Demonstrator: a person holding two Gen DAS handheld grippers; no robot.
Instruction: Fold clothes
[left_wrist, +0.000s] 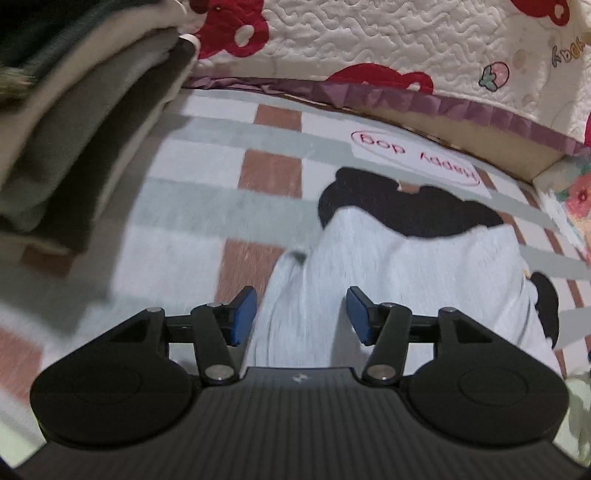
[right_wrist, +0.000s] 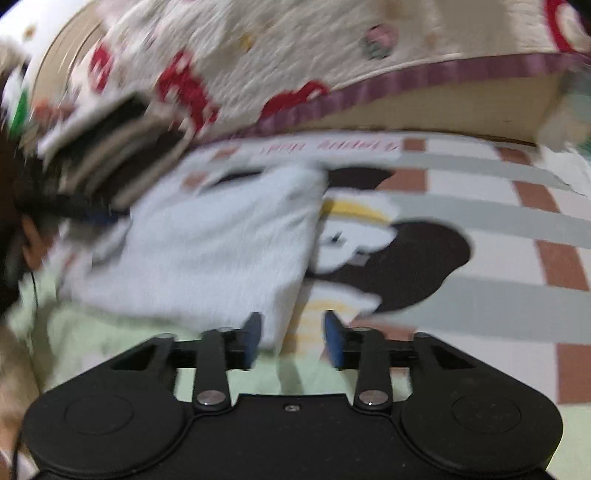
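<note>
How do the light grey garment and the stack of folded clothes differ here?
The light grey garment lies flat and alone on the checked sheet; the stack of folded clothes is piled in several layers. The garment is pale grey; the stack mixes beige, grey and dark pieces. Both rest on the sheet.

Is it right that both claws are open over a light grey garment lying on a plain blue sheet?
Not quite: the sheet is checked in white, grey and reddish-brown, as the left wrist view shows. The left claw and right claw are open at the light grey garment.

Right wrist view blurred; folded stack cut off left.
</note>
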